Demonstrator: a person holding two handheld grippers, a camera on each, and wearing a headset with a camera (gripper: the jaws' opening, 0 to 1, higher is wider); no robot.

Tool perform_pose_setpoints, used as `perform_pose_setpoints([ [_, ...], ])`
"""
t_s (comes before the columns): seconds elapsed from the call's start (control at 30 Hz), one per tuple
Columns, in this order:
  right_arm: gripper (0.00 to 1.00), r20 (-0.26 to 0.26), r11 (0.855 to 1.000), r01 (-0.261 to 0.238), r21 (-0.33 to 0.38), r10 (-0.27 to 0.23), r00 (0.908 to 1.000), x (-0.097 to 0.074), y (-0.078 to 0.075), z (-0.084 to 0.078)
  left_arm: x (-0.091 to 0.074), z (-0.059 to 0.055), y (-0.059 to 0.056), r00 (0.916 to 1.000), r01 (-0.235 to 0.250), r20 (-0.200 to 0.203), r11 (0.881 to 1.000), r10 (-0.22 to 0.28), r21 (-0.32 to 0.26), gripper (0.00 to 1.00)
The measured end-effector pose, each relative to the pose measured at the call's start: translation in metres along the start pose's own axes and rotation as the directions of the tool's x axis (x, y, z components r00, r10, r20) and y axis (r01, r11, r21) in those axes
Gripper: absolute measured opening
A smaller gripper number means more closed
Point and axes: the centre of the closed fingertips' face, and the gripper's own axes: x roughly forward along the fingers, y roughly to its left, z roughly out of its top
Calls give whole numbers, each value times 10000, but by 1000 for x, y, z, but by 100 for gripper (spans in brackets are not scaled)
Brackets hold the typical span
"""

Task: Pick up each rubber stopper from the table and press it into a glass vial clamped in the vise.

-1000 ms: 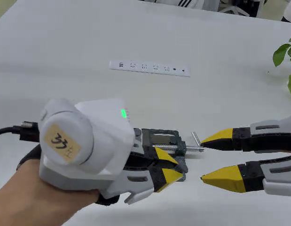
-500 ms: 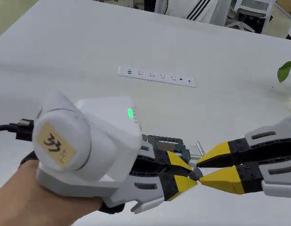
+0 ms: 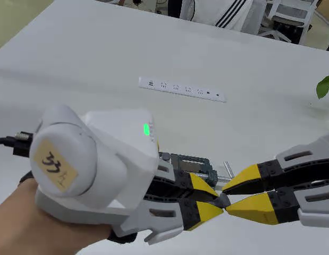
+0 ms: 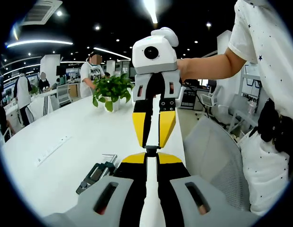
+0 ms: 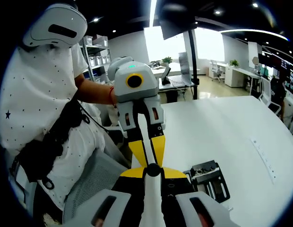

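Pinching the small dark rubber stopper point(image 5: 153, 170) in the right gripper point(image 3: 228, 199), jaws closed on it, just above the vise point(image 3: 186, 161) on the white table point(image 3: 100, 64). Meeting it tip to tip with the left gripper point(image 3: 212, 203), jaws pressed together, perhaps gripping too; too small to tell.
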Motion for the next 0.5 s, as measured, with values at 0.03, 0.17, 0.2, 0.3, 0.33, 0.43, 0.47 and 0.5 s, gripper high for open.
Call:
perform_pose_setpoints([
  [0.03,8,-29,10000,-2,-54,2,10000,0,1,0,0,0,0,10000,9,-1,10000,-9,-1,4],
  [0.17,7,-95,9999,-49,-97,48,9999,0,3,-1,0,-1,-2,10000,94,-1,10000,-94,-22,4],
  [0.2,7,-96,10000,-54,-83,53,9999,0,3,0,0,-1,-2,9999,103,-1,9999,-103,-20,4],
  [0.3,7,-113,9998,-99,-152,98,9999,0,5,0,-1,-1,-3,9999,170,0,9999,-170,-8,4],
  [0.33,7,-126,9997,-106,-203,103,9999,0,5,0,-1,-1,-4,9998,188,-3,9998,-188,-1,3],
  [0.43,6,-207,9996,-151,-221,146,9997,1,7,0,-1,-2,-5,9997,257,-49,9997,-257,24,4],
  [0.47,6,-240,9995,-130,-298,123,9996,2,7,-1,-1,-3,-5,9997,255,-67,9997,-254,55,4],
  [0.5,6,-300,9994,-116,-335,106,9995,3,7,-1,-1,-3,-5,9996,270,-93,9996,-270,66,4],
])
